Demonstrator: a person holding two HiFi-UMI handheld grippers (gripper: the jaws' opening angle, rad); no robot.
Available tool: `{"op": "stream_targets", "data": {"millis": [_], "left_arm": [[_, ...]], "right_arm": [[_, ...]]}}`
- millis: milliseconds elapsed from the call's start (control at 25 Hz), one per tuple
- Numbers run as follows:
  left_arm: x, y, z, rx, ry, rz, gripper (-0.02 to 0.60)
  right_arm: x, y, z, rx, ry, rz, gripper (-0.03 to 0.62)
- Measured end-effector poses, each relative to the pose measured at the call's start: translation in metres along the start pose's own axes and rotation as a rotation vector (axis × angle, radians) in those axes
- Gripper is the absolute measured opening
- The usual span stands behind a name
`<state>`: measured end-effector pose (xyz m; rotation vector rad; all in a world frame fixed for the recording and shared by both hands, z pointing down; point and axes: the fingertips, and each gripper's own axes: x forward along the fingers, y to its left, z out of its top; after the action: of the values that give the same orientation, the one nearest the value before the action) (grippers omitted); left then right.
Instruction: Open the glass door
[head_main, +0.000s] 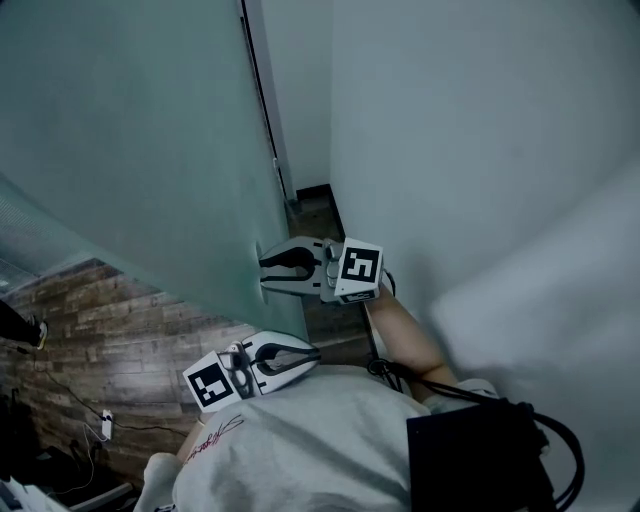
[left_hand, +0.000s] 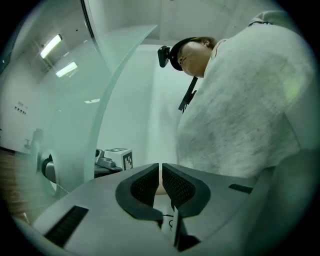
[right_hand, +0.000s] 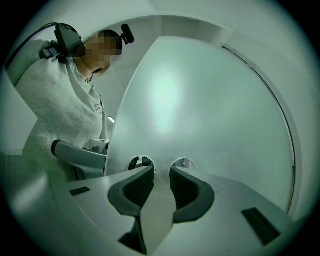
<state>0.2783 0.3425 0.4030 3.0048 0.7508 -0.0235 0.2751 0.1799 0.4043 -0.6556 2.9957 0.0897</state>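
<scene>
The frosted glass door (head_main: 150, 150) stands ajar at the left of the head view, its free edge toward me. My right gripper (head_main: 263, 270) points level at that edge, its jaws closed on a pale flat door handle (right_hand: 157, 210). Two round fittings (right_hand: 183, 163) sit in the glass (right_hand: 200, 110) just past the fingertips. My left gripper (head_main: 318, 353) hangs lower, close to my body, and points away from the door. Its jaws (left_hand: 160, 172) are shut with only a hairline gap and nothing in them. The door's curved edge (left_hand: 107, 90) shows at the left of the left gripper view.
A white wall (head_main: 480, 150) closes the right side, leaving a narrow passage to a dark floor strip (head_main: 312, 215). Wood-pattern flooring (head_main: 110, 330) with cables (head_main: 105, 425) shows through the glass at left. My grey sweater (head_main: 300, 450) and a black pouch (head_main: 470, 460) fill the bottom.
</scene>
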Motion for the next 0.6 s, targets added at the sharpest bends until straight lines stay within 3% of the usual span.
{"op": "stream_targets", "data": {"millis": [160, 600], "left_arm": [[0.022, 0.006, -0.016, -0.031, 0.014, -0.029, 0.035], [0.022, 0.009, -0.007, -0.059, -0.026, -0.087, 0.035]], "right_arm": [[-0.04, -0.004, -0.014, 0.011, -0.024, -0.022, 0.107], [-0.069, -0.008, -0.003, 0.007, -0.047, -0.099, 0.107]]}}
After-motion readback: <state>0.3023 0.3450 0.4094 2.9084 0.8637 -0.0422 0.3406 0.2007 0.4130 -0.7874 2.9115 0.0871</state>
